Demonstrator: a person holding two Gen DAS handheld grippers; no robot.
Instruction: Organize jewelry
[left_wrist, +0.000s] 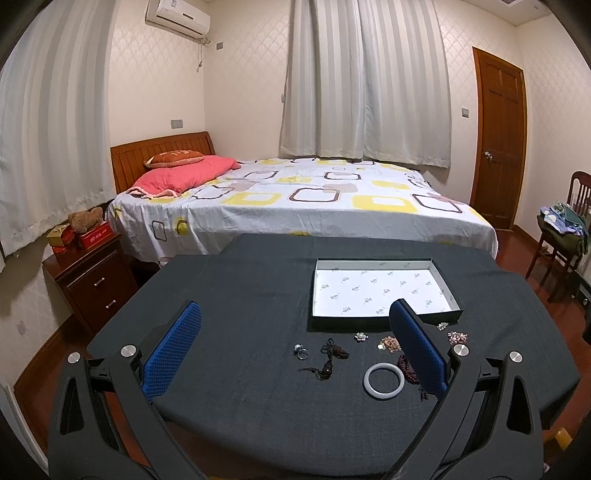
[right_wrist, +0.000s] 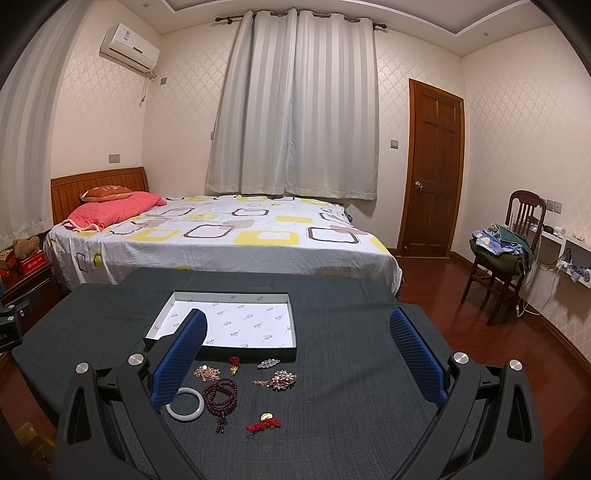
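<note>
**Mia:** What are the two grabbers doing?

**Dad:** The left gripper has its blue fingers wide apart and holds nothing. The right gripper is the same, wide apart and with nothing in it. Both hang above the dark cloth table.

**Mia:** Where is the jewelry?

**Dad:** All on the cloth, low in the middle of both pictures. In the left view there is a white bangle, a silver ring and a dark cord pendant between the fingers. In the right view, dark red beads lie just beside the bangle, with a red tassel charm below them, a pile of pink beads and two sparkly brooches to the right.

**Mia:** And the box?

**Dad:** The box tray sits just behind the jewelry, in the middle of the picture. Its white paper floor has nothing on it.

**Mia:** So is the job done?

**Dad:** No. I think it has hardly started. Nothing is in the tray yet, so every piece is left to pick up and put in.
</note>
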